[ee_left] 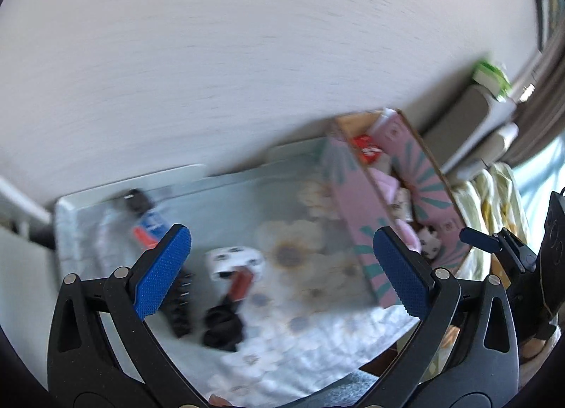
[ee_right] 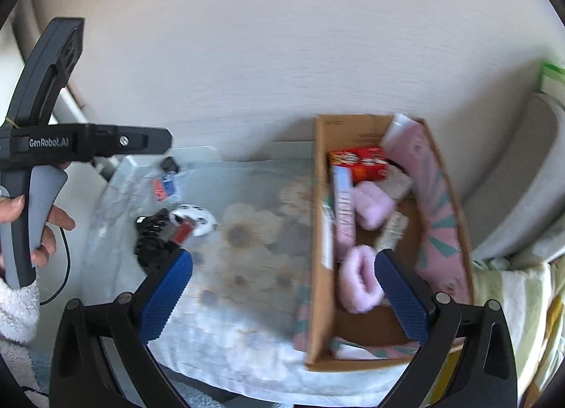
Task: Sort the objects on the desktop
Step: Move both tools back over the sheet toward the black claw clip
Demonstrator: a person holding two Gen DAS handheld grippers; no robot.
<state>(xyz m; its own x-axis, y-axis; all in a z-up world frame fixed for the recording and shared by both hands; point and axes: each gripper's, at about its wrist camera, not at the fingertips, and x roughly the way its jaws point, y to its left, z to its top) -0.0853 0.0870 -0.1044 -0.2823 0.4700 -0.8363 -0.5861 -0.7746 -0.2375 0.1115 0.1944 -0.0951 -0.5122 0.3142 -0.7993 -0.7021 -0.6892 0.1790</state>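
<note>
Both views are blurred. My left gripper (ee_left: 280,249) hangs open and empty above a table under a floral cloth (ee_left: 300,319). Under it lie a white spotted object (ee_left: 235,259), a red item (ee_left: 240,284), a black comb-like piece (ee_left: 180,302), a black lump (ee_left: 222,326) and a blue-and-red packet (ee_left: 150,228). My right gripper (ee_right: 284,266) is open, with nothing in it, over the near left wall of a cardboard box (ee_right: 319,231) patterned pink. The box holds a red carton (ee_right: 360,160) and pink fluffy pieces (ee_right: 360,281). The white spotted object (ee_right: 194,219) lies left of the box.
A hand (ee_right: 46,231) holds the left gripper (ee_right: 162,141) at the table's left end. A grey cushioned seat (ee_right: 522,178) and a green-and-white pack (ee_right: 552,76) stand right of the box. A yellow-patterned cloth (ee_right: 522,302) lies by the box's right side. A pale wall backs the table.
</note>
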